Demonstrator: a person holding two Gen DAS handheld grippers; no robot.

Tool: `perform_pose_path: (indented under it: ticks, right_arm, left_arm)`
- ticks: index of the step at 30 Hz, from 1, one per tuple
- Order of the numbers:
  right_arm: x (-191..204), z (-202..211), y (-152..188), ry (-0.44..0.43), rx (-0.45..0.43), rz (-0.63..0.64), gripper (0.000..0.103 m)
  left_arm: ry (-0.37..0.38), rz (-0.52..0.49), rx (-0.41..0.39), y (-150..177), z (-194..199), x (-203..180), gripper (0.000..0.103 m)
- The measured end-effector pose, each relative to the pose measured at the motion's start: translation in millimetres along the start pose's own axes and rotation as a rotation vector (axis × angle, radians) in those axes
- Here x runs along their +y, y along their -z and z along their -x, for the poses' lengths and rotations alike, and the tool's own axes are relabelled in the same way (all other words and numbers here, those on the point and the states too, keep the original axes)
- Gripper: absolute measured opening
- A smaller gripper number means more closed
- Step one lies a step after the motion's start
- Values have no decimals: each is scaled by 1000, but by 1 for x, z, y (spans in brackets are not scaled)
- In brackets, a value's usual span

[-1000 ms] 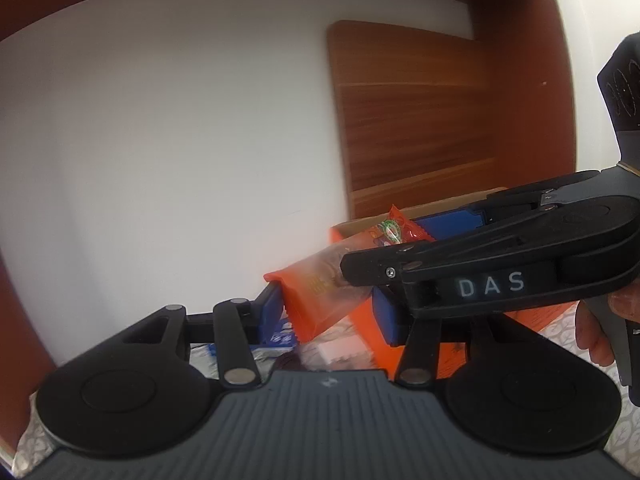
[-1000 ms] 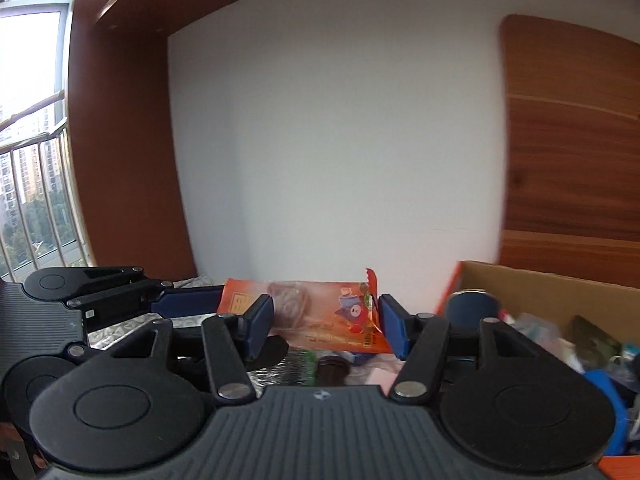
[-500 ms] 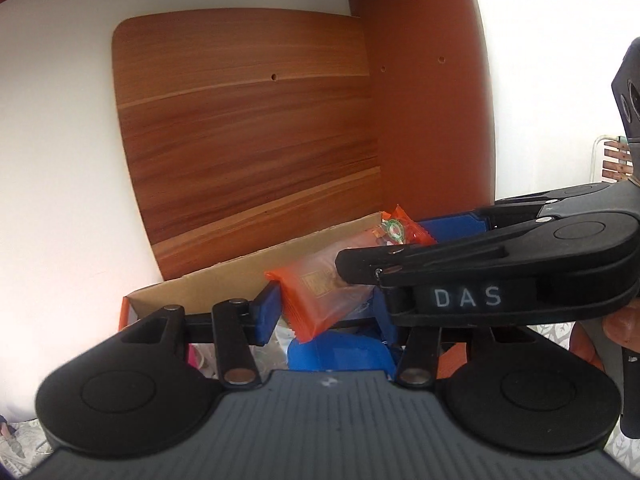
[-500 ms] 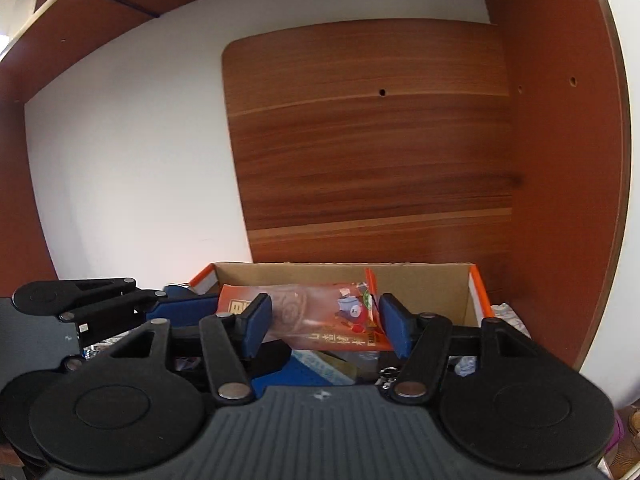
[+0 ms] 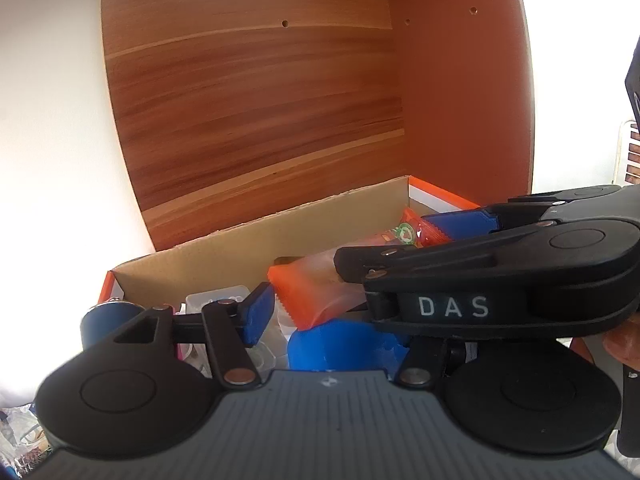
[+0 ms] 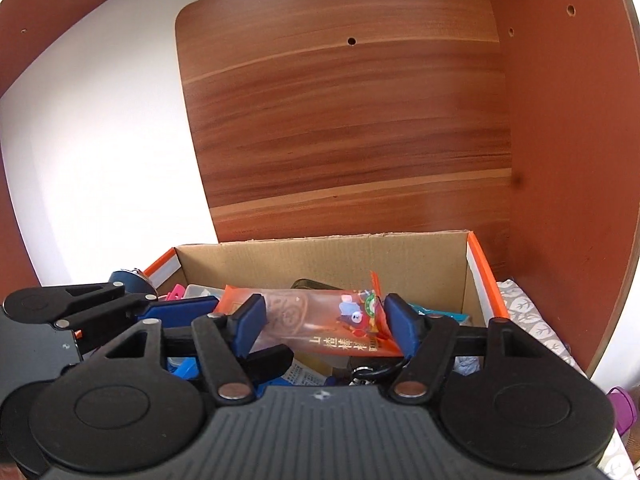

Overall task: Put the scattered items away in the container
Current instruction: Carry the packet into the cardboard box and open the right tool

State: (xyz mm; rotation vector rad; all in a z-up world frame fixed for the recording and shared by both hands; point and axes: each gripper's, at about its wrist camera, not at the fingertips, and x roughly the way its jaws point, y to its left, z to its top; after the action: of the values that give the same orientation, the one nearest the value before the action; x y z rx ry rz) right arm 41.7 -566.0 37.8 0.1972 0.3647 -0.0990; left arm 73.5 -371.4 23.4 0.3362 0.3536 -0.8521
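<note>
An orange snack packet hangs over the open cardboard box, above the items inside it. My right gripper has the packet between its blue pads; its jaws are opening, and the packet's crumpled end still touches the right pad. My left gripper is opening too. Its left pad stands just clear of the packet's near edge, and its other finger is hidden behind the right gripper.
The box holds a blue round item, a clear plastic case and other small things. A dark blue jar stands at its left corner. A wooden panel and a brown cabinet side close off the back and right. A patterned cloth lies to the right.
Both grippers have swung right together with the packet, from in front of the white wall to above the box. Both pairs of jaws have widened, and the left pad has come off the packet.
</note>
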Motion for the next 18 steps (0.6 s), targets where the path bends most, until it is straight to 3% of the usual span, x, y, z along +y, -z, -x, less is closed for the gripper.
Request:
perform_pose_path:
  ticks: [9,12,18]
  right_arm:
    - [4,1,0,1,-4,4,78]
    - [7,6,1,11,-19,5,85]
    - [18,17,-1,15,-28,31,90]
  left_arm:
    - [3,1,-12,0,9,-5,84]
    - [-1,-7,-22,1,16,-7,86]
    - [5,0,-28,1,25,-8,87]
